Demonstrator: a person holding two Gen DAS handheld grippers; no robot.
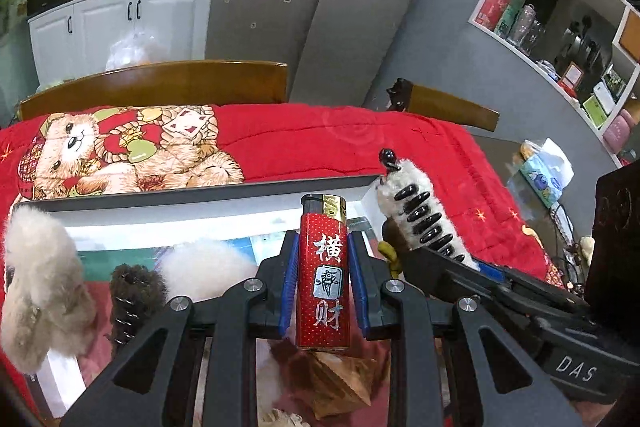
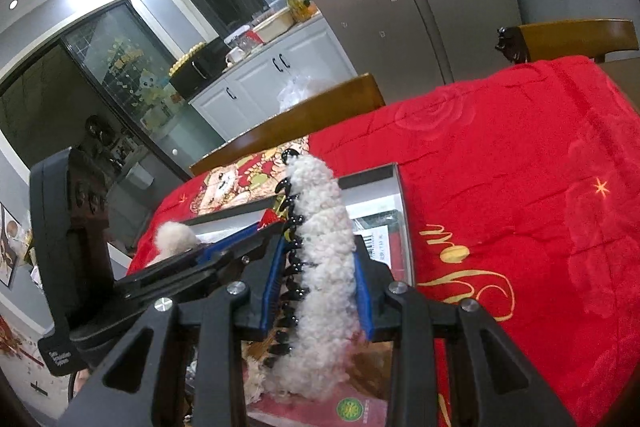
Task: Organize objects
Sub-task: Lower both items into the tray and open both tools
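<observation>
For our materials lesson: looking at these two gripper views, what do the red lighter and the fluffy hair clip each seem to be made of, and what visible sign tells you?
Red lighter: likely plastic body with a glossy printed wrap, judging by its sheen and dotted pattern; the gold-toned cap looks metallic. Fluffy hair clip: shiny black teeth suggest hard plastic; the white curly cover looks like faux fleece, though its fibre cannot be told.

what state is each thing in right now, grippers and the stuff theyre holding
left gripper: shut on the lighter
lighter: upright, clamped between the blue pads
right gripper: shut on the fluffy hair claw
fluffy hair claw: held upright, black teeth facing left
tray: lying on the red blanket
</observation>
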